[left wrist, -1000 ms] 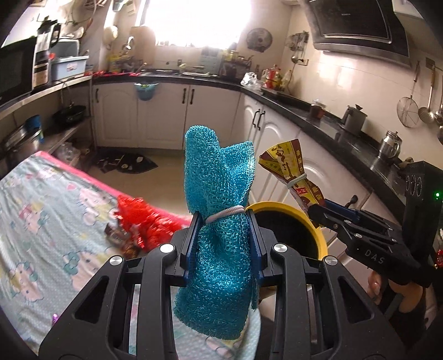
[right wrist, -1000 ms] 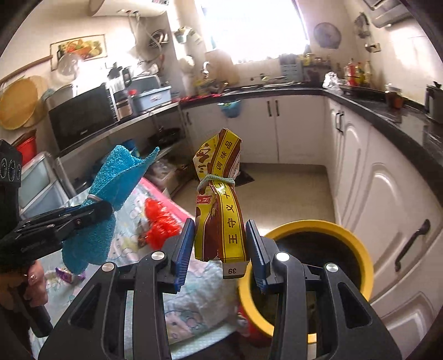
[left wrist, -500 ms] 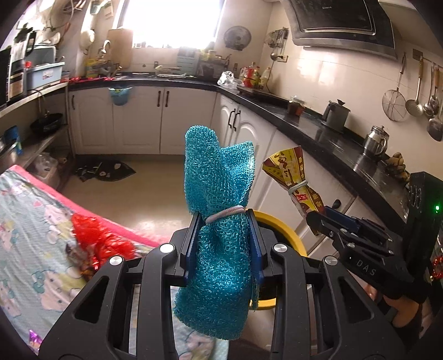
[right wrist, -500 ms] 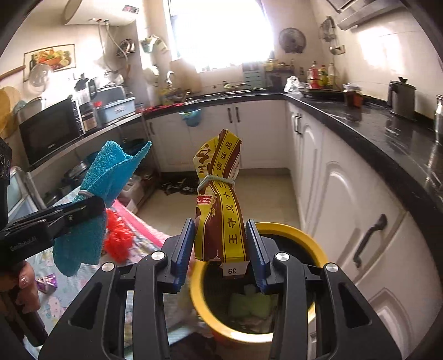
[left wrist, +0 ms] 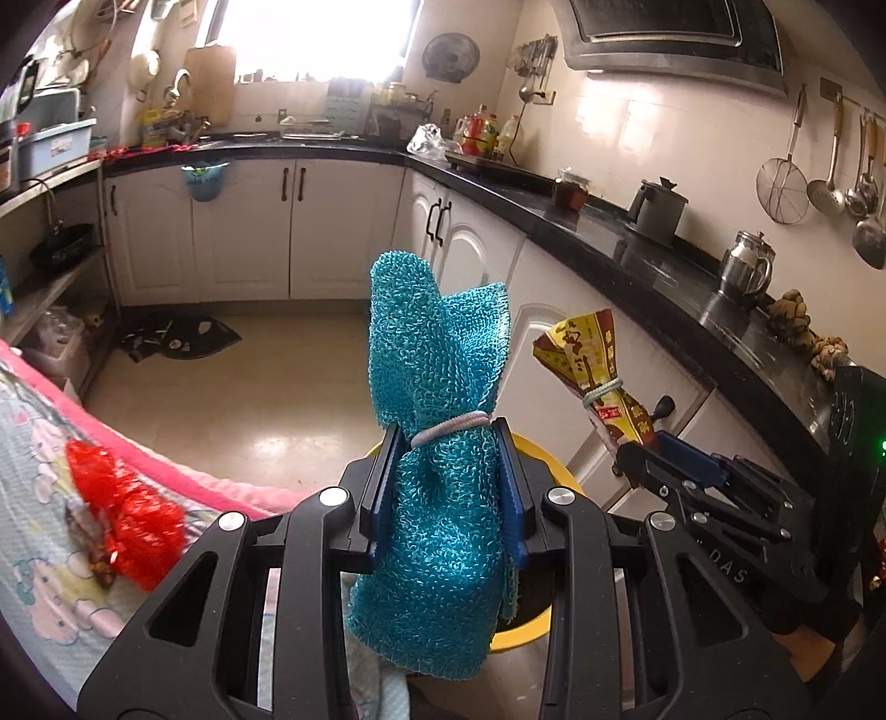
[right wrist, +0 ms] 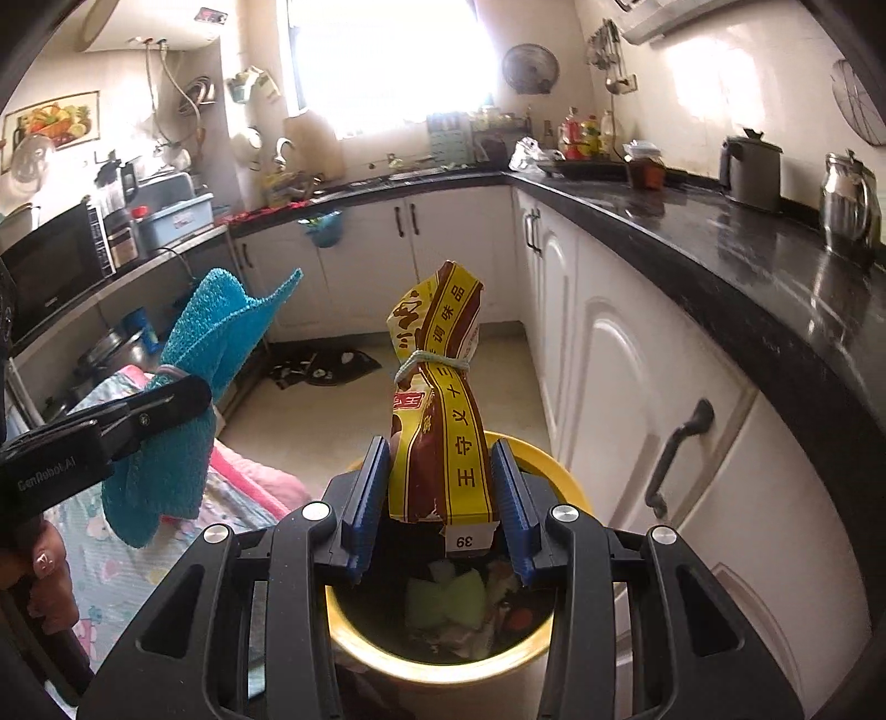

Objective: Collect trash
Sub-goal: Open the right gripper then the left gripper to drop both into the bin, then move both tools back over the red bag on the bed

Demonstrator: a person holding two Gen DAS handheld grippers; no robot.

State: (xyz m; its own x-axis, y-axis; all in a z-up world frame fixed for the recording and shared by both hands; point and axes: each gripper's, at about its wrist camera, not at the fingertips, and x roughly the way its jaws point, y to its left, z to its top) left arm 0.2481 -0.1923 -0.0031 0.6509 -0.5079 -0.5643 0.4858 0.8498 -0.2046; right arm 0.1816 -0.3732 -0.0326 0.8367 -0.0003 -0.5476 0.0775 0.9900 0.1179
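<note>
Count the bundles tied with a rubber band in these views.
2: the blue cloth bundle gripped in the left tongs, and the yellow-brown packet gripped in the right tongs above the yellow bin. Others may be hidden.

A home kitchen: white cabinets (left wrist: 332, 232) run under a black counter (right wrist: 720, 232) that turns a corner below a bright window (left wrist: 310, 39). A range hood (left wrist: 675, 44), hanging ladles (left wrist: 830, 160), kettles (right wrist: 750, 166) and what looks like a microwave (right wrist: 50, 271) confirm it.

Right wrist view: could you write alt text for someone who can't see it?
A right claw grips a tied yellow-brown snack bag over a yellow-rimmed trash bin holding scraps. To its left, the left claw holds a blue cloth in a kitchen.
</note>
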